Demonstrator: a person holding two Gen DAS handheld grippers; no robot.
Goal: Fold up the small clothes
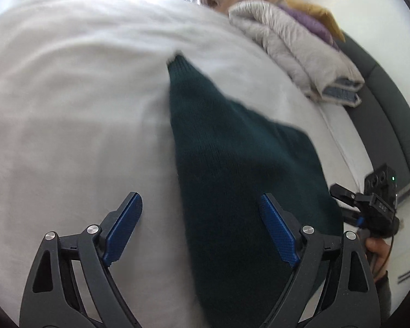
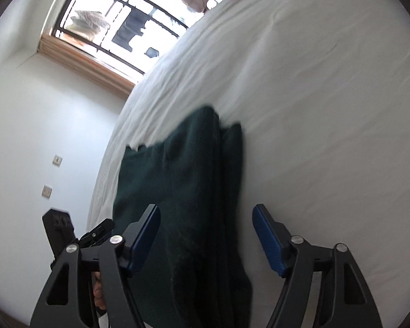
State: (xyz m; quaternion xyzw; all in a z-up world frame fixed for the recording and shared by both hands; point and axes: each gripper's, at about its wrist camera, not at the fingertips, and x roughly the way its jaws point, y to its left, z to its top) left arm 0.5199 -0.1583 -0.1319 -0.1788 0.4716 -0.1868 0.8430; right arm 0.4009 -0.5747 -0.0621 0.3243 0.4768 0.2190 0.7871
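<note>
Both grippers, left (image 1: 201, 229) and right (image 2: 206, 239), hung wide open, empty, over the dark green knit (image 1: 232, 169) at lower centre. It lay lengthwise on the white bed (image 1: 68, 109) (probably already partly folded), seemingly awaiting another fold.

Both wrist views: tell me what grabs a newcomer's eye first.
The dark green knitted garment lies partly folded on the white bed sheet, the one dark shape there. Both grippers' blue-padded fingers stand open over it. A folded pale fluffy blanket sits at the bed's far right edge.

A white-sheeted bed (image 2: 328, 95) meets a white wall (image 2: 54, 125) under a bright, barred, wood-framed window (image 2: 117, 27).
</note>
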